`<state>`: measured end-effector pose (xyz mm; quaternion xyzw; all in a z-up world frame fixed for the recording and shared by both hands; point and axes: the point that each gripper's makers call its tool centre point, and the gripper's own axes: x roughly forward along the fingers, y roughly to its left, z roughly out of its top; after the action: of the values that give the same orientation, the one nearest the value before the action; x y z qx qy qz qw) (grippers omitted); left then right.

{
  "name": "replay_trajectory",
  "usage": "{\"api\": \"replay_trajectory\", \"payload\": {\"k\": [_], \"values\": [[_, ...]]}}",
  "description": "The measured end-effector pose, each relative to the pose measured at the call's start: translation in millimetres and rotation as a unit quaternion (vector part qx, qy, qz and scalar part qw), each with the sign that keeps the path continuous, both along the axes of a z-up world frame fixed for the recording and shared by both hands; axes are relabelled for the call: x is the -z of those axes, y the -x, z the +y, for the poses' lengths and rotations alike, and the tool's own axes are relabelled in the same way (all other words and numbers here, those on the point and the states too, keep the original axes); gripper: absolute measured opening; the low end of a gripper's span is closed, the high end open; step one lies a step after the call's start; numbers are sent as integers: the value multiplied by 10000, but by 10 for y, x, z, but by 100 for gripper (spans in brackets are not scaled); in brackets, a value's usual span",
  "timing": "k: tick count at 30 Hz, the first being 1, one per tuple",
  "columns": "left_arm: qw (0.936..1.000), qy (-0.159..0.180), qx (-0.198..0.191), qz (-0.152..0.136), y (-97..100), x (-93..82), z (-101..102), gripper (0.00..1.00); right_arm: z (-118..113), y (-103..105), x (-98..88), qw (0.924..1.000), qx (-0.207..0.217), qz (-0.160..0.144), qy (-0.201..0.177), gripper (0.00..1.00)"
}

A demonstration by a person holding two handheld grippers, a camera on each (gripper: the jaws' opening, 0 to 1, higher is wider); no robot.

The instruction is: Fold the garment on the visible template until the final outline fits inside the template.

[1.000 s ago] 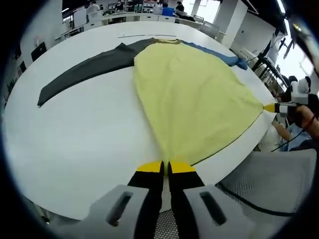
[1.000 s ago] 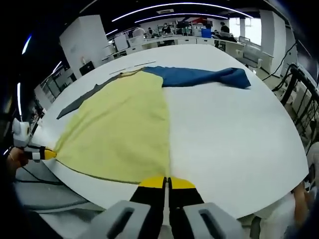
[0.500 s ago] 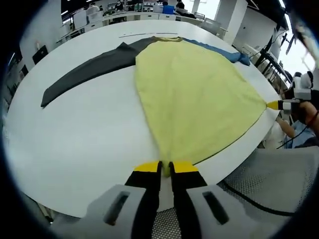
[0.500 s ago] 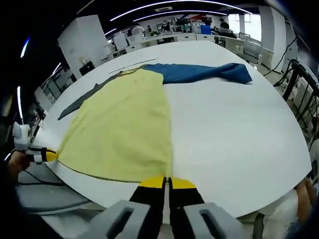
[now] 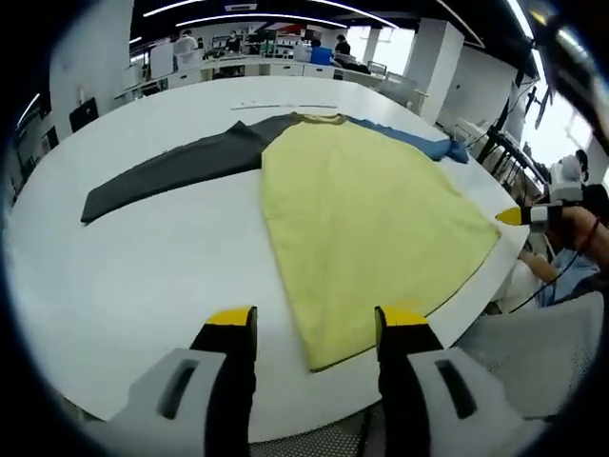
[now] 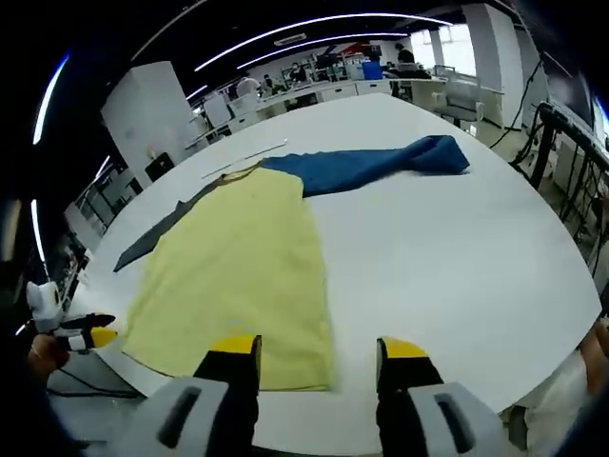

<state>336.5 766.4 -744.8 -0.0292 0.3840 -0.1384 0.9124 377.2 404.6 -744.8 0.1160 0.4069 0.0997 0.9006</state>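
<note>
With both the left gripper (image 5: 310, 333) and right gripper (image 6: 318, 360) wide open at the hem, the garment (image 5: 366, 214) lies flat on the bench (image 5: 143, 257); next, probably fold each sleeve inward, pinching cleanly.

White round table (image 5: 143, 276); office desks (image 6: 314, 93) behind (people seated there); ceiling light strips (image 6: 314, 24).

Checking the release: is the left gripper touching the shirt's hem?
Apart. In the left gripper view the left gripper is open, with the hem lying free on the table.
</note>
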Motion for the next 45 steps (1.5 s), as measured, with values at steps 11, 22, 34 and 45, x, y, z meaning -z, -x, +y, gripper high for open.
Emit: {"api": "replay_trajectory", "payload": {"k": [11, 22, 34, 45], "values": [[9993, 163, 12, -326, -101, -114, -37, 71, -306, -379, -146, 9984, 440, -340, -116, 68], [9979, 241, -26, -604, -200, -220, -61, 86, -698, -894, -255, 9951, 820, -513, -209, 68], [9970, 192, -67, -741, -245, -279, -13, 97, -985, -1479, -252, 9912, 1198, -528, -214, 63], [9951, -32, -119, -978, -306, -385, 64, 98, -1052, -1709, -223, 9831, 1767, -333, -334, 54]]}}
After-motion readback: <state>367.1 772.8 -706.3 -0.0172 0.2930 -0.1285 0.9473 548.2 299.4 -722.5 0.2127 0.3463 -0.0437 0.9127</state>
